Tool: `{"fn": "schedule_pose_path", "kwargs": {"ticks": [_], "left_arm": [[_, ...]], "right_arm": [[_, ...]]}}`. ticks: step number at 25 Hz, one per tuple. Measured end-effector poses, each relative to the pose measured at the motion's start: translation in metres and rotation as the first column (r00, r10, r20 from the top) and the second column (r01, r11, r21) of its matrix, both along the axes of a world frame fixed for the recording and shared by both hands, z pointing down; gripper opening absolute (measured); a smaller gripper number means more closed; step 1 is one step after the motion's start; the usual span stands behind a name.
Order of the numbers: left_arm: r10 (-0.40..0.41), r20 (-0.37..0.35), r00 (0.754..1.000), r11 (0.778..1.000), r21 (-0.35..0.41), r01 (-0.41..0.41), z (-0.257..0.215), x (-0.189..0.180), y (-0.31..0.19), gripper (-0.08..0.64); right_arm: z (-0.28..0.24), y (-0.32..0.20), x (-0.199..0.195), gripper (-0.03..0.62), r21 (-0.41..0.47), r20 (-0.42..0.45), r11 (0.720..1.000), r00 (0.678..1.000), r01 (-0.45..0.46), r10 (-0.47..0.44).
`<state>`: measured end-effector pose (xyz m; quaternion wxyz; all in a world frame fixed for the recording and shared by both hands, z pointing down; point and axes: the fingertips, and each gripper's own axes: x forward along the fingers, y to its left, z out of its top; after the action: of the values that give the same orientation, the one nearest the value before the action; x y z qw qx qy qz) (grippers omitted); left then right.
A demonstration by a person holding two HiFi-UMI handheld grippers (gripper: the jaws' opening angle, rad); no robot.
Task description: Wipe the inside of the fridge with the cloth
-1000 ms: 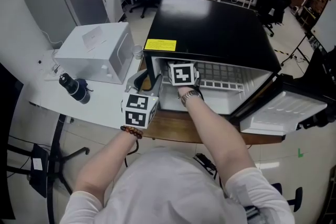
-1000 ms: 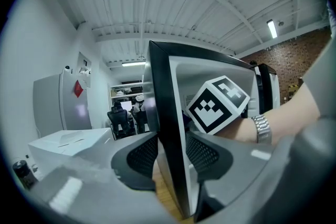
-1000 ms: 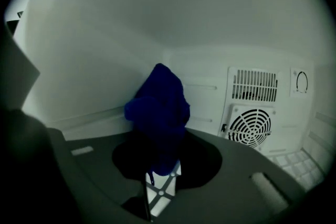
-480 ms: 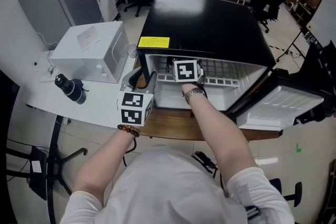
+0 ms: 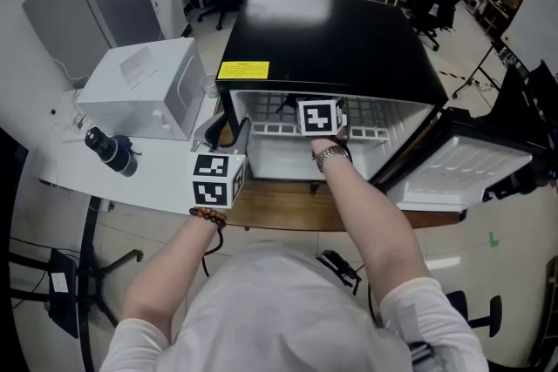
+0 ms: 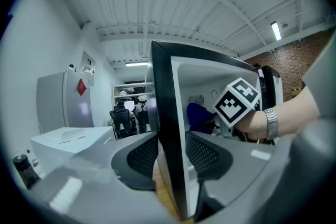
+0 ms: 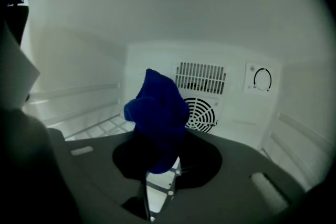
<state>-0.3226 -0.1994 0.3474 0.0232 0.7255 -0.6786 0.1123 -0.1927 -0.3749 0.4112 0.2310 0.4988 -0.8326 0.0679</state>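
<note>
Overhead, the left gripper (image 5: 228, 139) sits at the open fridge's (image 5: 331, 30) left front edge, and the right gripper (image 5: 319, 118) reaches inside. From the left gripper view, its fingers are clamped on the fridge's side wall (image 6: 167, 113). From the right gripper view, its fingers pinch the blue cloth (image 7: 157, 110), which is bunched above the fingertips, with the vent grille (image 7: 202, 78) beyond.

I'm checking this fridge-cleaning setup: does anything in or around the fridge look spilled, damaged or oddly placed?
Nothing is spilled or damaged. Only the cloth looks odd: it sits bunched into an upright wad in the right gripper, inside the fridge, not spread flat. The left gripper clamps the fridge's left wall.
</note>
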Motion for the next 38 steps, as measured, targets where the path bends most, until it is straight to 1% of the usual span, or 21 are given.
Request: {"fn": "schedule_pose_path", "kwargs": {"ticks": [3,8,11,17,21,25,28,30,34,38], "left_arm": [[-0.012,0.002,1.0,1.0,-0.003,0.012,0.0,0.0,-0.001,0.156],[-0.049,0.007,0.999,0.998,-0.034,0.049,0.002,0.0,-0.001,0.156],[-0.072,0.001,0.997,0.995,-0.064,0.072,0.003,-0.001,-0.003,0.156],[-0.113,-0.015,0.993,0.987,-0.117,0.111,0.004,-0.002,-0.004,0.156],[-0.133,-0.04,0.99,0.978,-0.17,0.124,0.001,-0.002,-0.005,0.155],[-0.148,-0.056,0.987,0.97,-0.202,0.134,-0.003,-0.002,-0.006,0.153],[-0.158,-0.054,0.986,0.968,-0.203,0.144,-0.007,-0.003,-0.005,0.153],[-0.163,-0.056,0.985,0.969,-0.196,0.149,-0.011,-0.003,-0.005,0.152],[-0.172,-0.091,0.981,0.972,-0.175,0.154,-0.019,-0.003,-0.004,0.147],[-0.178,-0.115,0.977,0.975,-0.156,0.159,-0.029,-0.004,-0.004,0.147]], "right_arm": [[-0.002,-0.004,0.013,0.087,0.004,-0.002,1.0,1.0,-0.018,0.018],[-0.003,-0.011,0.033,0.087,0.011,-0.006,0.999,0.999,-0.044,0.044],[-0.004,-0.016,0.048,0.087,0.017,-0.021,0.997,0.997,-0.069,0.069],[-0.004,-0.021,0.073,0.087,0.016,-0.032,0.996,0.995,-0.092,0.092],[-0.003,-0.024,0.086,0.087,0.009,-0.035,0.994,0.993,-0.108,0.108],[-0.001,-0.024,0.101,0.087,-0.001,-0.048,0.991,0.99,-0.135,0.135],[-0.006,-0.027,0.111,0.088,0.017,-0.046,0.989,0.988,-0.148,0.149],[-0.005,-0.029,0.121,0.087,0.013,-0.048,0.986,0.985,-0.167,0.167],[-0.008,-0.032,0.138,0.087,0.019,-0.049,0.979,0.978,-0.203,0.203],[-0.007,-0.031,0.146,0.087,0.013,-0.037,0.976,0.976,-0.216,0.216]]}}
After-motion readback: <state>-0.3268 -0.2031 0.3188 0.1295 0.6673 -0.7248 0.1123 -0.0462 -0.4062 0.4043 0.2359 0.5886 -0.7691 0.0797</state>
